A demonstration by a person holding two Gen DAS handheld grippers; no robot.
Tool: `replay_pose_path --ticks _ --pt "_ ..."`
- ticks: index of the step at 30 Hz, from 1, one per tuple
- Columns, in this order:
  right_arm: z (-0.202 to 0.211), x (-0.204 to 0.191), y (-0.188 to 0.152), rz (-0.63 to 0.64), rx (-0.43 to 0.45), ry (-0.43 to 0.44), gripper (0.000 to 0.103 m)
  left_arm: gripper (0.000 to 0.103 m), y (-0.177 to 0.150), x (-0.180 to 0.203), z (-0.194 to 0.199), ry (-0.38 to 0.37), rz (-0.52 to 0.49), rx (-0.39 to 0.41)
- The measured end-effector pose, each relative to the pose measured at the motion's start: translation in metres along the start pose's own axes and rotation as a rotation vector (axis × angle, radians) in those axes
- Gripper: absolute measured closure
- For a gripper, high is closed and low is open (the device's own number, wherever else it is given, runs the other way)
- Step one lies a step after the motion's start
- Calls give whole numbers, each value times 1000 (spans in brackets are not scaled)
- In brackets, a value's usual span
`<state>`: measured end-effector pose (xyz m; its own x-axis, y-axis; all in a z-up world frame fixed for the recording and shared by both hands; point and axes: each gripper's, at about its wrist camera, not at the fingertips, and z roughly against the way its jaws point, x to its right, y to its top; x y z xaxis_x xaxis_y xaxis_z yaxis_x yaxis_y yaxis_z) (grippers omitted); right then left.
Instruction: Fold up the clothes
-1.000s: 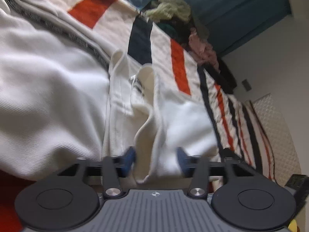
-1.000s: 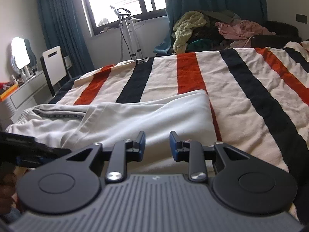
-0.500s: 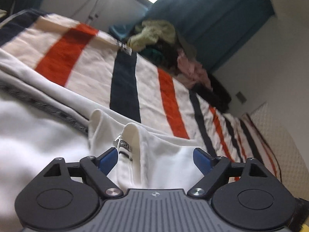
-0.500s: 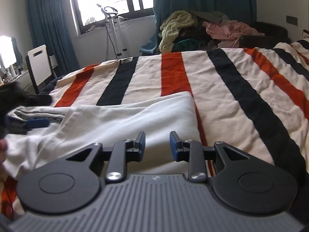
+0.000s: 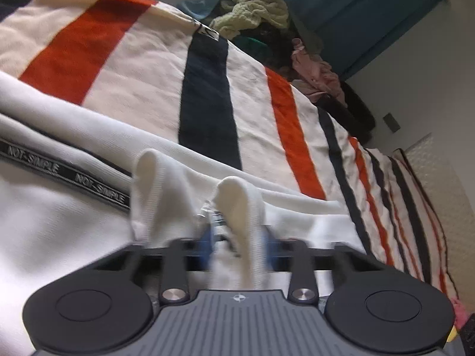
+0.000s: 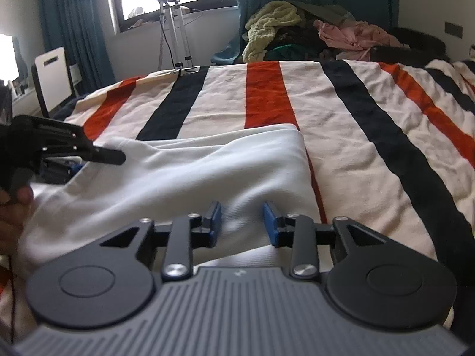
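A white garment [image 6: 190, 178] with a grey "NOT-SIMPLE" tape [image 5: 68, 175] lies on the striped bed. In the left wrist view my left gripper [image 5: 237, 246] is closing on a raised fold of the white collar [image 5: 237, 204]; the blue pads are blurred and press the cloth from both sides. In the right wrist view my right gripper [image 6: 242, 222] is open over the white cloth, its pads apart with nothing clamped between them. The left gripper [image 6: 71, 154] shows at the left edge of that view, at the garment's far end.
The bed cover [image 6: 371, 136] has red, black and cream stripes. A pile of clothes [image 6: 297, 29] lies at the bed's far end. A chair [image 6: 53, 74], a stand [image 6: 175, 38] and a window are beyond the bed.
My left gripper was shut on the collar, opened wide half a second ago, and now has closed again on the collar fold. The right gripper has stayed open over the cloth.
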<state>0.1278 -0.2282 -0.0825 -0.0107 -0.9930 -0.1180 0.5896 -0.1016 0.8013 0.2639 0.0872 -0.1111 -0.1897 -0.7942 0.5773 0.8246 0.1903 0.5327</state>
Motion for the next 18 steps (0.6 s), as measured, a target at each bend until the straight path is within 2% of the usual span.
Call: replay_pose_path --ticks 4,7,10,13,16,18 --pt "-1 -4 -3 23 1 -6 65 91 7 7 14 -18 -33 123" --pt "-2 -6 -4 35 6 -6 66 91 12 18 15 47 -114 179" --pt "-4 -11 -5 61 10 0 66 90 9 15 -4 129 -137 135" --pt "-6 -14 -6 81 9 -11 66 87 5 5 -8 123 -112 94" --pt "-6 -13 -6 76 10 -11 66 75 3 1 3 101 -101 89" --pt "-6 -11 -5 68 8 -9 66 51 -1 -1 15 69 -87 80"
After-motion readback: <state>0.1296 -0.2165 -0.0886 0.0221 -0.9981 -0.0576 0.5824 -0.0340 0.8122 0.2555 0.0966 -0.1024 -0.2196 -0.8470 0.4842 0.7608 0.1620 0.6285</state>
